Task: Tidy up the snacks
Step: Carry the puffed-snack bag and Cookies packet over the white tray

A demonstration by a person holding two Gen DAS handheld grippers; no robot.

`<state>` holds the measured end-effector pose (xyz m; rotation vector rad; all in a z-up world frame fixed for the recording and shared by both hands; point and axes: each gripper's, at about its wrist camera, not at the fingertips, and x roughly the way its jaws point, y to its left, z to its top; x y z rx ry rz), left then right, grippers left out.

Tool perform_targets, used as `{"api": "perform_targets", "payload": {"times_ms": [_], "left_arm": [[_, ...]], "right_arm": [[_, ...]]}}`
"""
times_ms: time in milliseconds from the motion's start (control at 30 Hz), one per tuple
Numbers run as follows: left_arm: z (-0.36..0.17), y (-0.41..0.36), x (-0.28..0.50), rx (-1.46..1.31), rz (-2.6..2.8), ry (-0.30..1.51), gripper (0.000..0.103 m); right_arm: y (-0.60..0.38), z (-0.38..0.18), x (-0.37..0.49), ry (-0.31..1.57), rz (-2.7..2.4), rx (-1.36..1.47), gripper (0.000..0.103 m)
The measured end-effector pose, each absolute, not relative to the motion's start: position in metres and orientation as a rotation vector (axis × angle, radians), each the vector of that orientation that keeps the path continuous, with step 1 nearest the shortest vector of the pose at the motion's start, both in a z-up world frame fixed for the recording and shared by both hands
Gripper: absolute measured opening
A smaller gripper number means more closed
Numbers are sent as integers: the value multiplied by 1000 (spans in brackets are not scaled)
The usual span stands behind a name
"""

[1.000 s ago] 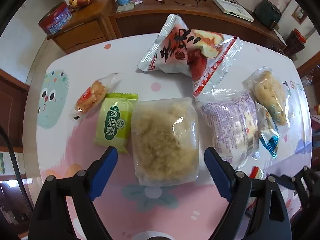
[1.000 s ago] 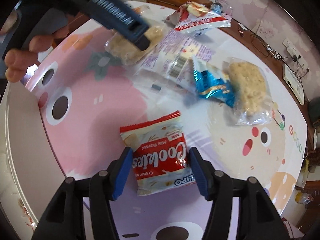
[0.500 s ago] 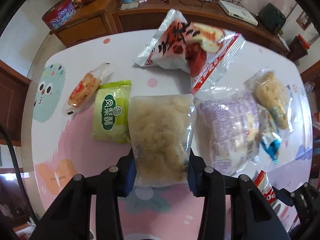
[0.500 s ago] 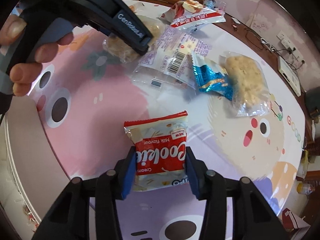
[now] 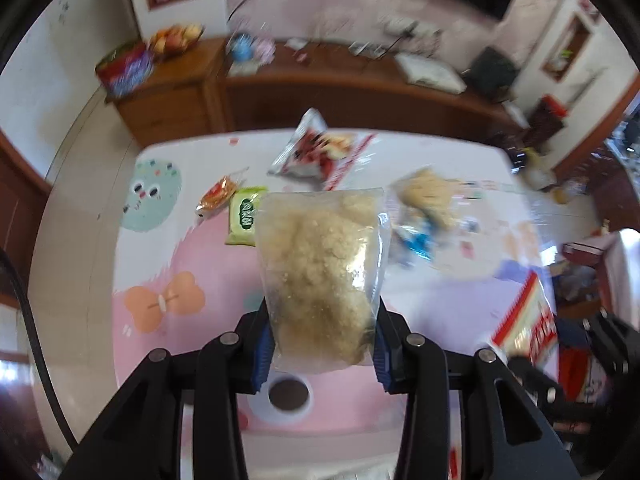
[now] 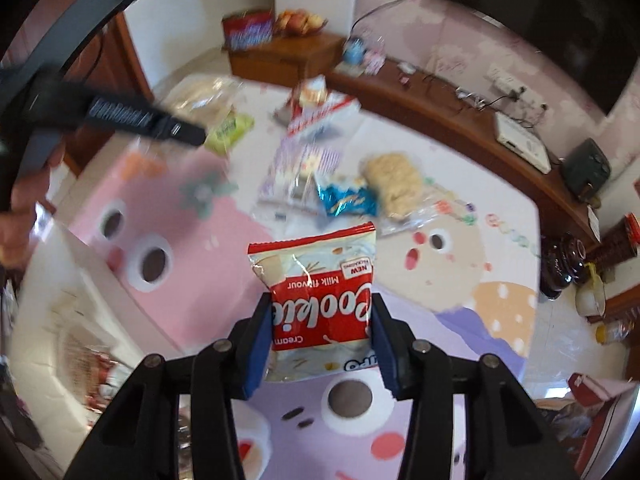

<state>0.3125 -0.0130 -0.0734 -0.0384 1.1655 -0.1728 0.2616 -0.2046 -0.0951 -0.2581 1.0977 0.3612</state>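
My left gripper (image 5: 320, 344) is shut on a clear bag of pale crumbly snack (image 5: 320, 272) and holds it lifted above the table. My right gripper (image 6: 320, 344) is shut on a red and white cookies packet (image 6: 318, 300), also lifted; the packet shows at the right edge of the left wrist view (image 5: 528, 324). On the table lie a green packet (image 5: 245, 220), a small orange snack (image 5: 218, 196), a large red and white bag (image 5: 320, 156), a blue wrapper (image 6: 348, 200), a purple-printed clear bag (image 6: 300, 168) and a clear bag of rice crisp (image 6: 394, 180).
The cartoon-printed table (image 6: 460, 280) has a rounded near edge. A wooden sideboard (image 5: 360, 92) stands behind it with a fruit bowl (image 5: 176, 38) and a red tin (image 5: 126, 68). A white bin or box rim (image 6: 56, 300) is at the lower left of the right wrist view.
Both grippers closed on their packets and lifted them up and back from the table; the table now looks farther away in both views.
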Motion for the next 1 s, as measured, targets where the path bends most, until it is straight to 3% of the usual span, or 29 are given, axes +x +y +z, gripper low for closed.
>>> {"api": "perform_targets", "payload": {"times_ms": [200,400,633,1000], "left_arm": [[-2,-11,200,-7,-293,953,39],[25,-2,108,-57,-341,826,39],[7,20,41,-143,-293,731,39],[-58,16,2,-161,-231,779,39]], "right_arm": [[-210,-27,193,963,332,-133,46],[-202,5,115,835,304,-37,46],[-196,1,53,751,222,28,46],[-184,-54,32,809,157,34,46]]}}
